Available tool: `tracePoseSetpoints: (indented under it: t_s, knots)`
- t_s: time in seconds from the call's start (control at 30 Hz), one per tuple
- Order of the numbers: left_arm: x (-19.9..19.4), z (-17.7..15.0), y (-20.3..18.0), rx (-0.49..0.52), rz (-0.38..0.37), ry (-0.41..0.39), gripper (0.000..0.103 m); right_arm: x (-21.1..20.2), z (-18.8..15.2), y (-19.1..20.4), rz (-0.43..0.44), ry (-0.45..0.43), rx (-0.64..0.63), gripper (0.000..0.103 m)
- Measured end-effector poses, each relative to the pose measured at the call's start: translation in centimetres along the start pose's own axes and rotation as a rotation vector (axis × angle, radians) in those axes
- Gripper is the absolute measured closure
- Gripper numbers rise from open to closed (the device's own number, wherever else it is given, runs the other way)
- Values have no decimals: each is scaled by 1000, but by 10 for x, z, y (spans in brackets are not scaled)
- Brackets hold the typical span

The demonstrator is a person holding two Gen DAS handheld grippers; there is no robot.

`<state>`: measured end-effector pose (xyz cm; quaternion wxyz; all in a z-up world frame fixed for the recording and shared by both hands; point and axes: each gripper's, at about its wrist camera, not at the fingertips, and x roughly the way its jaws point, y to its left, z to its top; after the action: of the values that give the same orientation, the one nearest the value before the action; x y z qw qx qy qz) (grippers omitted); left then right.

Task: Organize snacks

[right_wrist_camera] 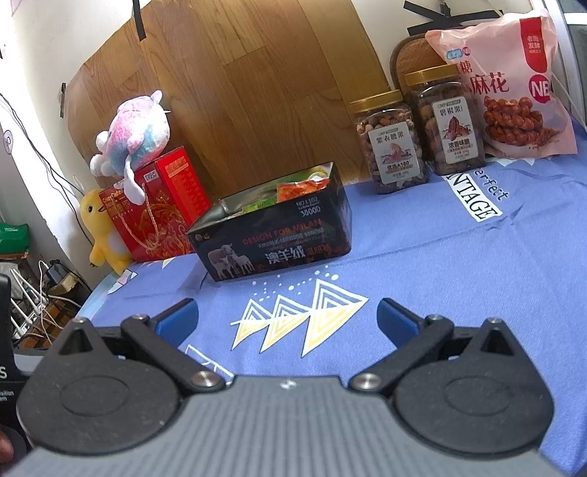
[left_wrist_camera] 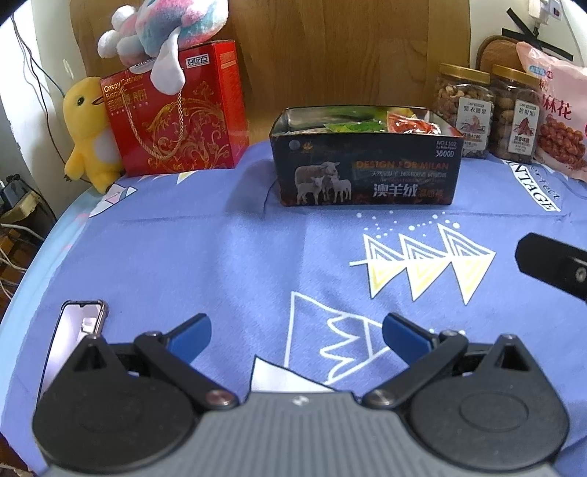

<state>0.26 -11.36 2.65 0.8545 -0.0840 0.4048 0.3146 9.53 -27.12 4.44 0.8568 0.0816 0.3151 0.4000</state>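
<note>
Left wrist view only: a phone [left_wrist_camera: 75, 332] lying flat at 8 o'clock, just beside the left tool [left_wrist_camera: 296, 332], and a black part of the right tool's body [left_wrist_camera: 554, 266] poking in at 3 o'clock. Right wrist view only: cables and a power strip [right_wrist_camera: 35, 312] below the surface edge at 9 o'clock, plus the full pink snack bag [right_wrist_camera: 510, 88] at 1 o'clock, which the left view cuts off.

Both views: an open black tin box [left_wrist_camera: 367, 172] with sheep print sits on the blue patterned cloth [left_wrist_camera: 220, 257] at 12 o'clock, holding green and orange snack packets [left_wrist_camera: 381, 124]. Two nut jars [left_wrist_camera: 488, 110] with gold lids stand side by side at 1 o'clock, touching or nearly touching, the pink bag leaning just behind them. A red biscuit gift box [left_wrist_camera: 176, 110] stands at 11 o'clock, well apart from the tin, a pastel plush toy [left_wrist_camera: 161, 33] resting on top and a yellow duck plush [left_wrist_camera: 90, 132] against its left side. A wood-grain board [right_wrist_camera: 238, 73] backs the scene.

Nothing lies between either tool and the tin. Left tool: fingers spread wide, holding nothing, low over the cloth, aimed at the tin. Right tool [right_wrist_camera: 288, 317]: also spread wide and holding nothing, over the triangle print, aimed toward the tin from its right.
</note>
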Motion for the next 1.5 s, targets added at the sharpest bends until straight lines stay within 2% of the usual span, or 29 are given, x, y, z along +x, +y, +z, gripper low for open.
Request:
tracePoseSetpoints:
  t_s: [0.33, 0.8, 1.5]
  knots:
    - [5, -5, 1, 13, 15, 12, 0, 2, -1, 0, 0, 5, 1, 0]
    - [2, -5, -3, 36, -17, 0, 0, 3, -1, -1, 0, 6, 4, 0]
    - [5, -6, 1, 20, -17, 15, 0, 2, -1, -1, -1, 5, 2, 0]
